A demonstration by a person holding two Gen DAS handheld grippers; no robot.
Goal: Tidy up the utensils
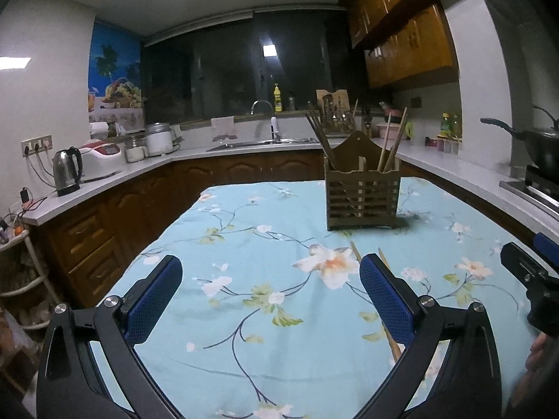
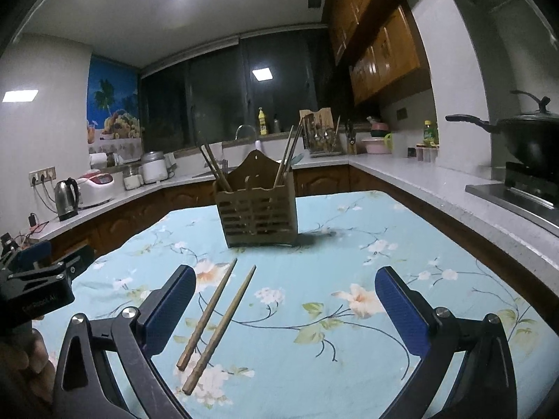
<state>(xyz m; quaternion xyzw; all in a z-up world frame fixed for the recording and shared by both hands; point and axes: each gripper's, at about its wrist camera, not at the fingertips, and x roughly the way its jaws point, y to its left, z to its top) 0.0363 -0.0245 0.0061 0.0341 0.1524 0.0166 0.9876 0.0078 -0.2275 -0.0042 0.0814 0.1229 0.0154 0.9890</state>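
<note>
A slatted wooden utensil holder (image 1: 363, 197) (image 2: 258, 214) stands upright on the flowered tablecloth, with dark chopsticks (image 2: 216, 169) in its left compartment and light ones (image 2: 288, 157) in its right. Two loose wooden chopsticks (image 2: 216, 324) lie side by side on the cloth, just inside the left finger of my right gripper (image 2: 284, 309), which is open and empty. In the left wrist view those chopsticks (image 1: 356, 252) are mostly hidden behind the right finger of my left gripper (image 1: 270, 295), also open and empty. Each gripper shows at the edge of the other's view.
The table with its pale blue cloth (image 1: 265, 314) sits inside a U-shaped kitchen counter (image 1: 146, 167). A kettle (image 1: 67, 171) and rice cooker stand at left, a sink (image 1: 265, 143) at the back, a black wok (image 2: 524, 136) on the stove at right.
</note>
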